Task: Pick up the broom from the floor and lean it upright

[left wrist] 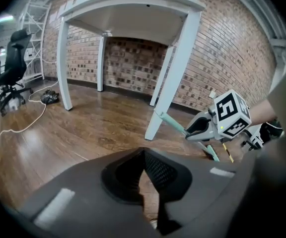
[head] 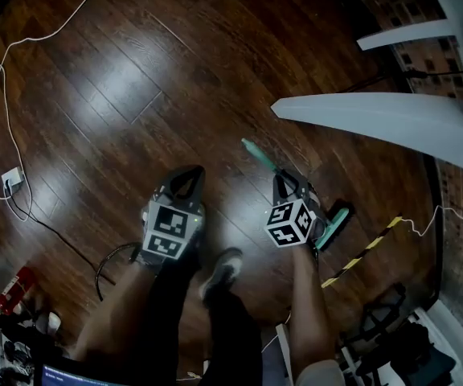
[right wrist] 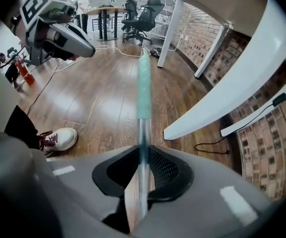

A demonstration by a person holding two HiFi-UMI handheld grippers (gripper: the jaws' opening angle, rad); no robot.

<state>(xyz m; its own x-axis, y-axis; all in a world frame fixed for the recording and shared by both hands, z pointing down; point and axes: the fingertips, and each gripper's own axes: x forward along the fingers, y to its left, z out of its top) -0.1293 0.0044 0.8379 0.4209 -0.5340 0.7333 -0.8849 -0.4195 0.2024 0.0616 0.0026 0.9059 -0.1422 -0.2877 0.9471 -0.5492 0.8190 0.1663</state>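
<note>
Head view, centre right: the right gripper (head: 284, 186) is holding the broom (head: 257, 153) partway along its shaft, jaws closed on the metal tube. The teal grip end is pointing toward the upper middle of the frame, and the teal head (head: 335, 224) is lying low at the right. Whether the head is touching the floor (head: 119, 79) cannot be told. Centre left: the left gripper (head: 185, 182) is hovering beside it with its jaws together, or nearly so, and nothing between them.

The step in hand, by the look of it, is bringing the shaft upright. Doing it well probably means:

- keeping the right jaws firm on the tube, since smooth metal is likely to slip or twist as the weight of the head swings under;
- letting the head go down first and taking the floor as a pivot, then tipping the grip end up over it;
- using the free left gripper higher on the shaft to steady it;
- choosing a rest — the white table leg (head: 392, 119) at upper right, or the brick wall (head: 392, 47) behind it — and opening only once the handle is bearing on it at a slight tilt.

The striped cable (head: 364, 252) at lower right is a likely snag for the head.
</note>
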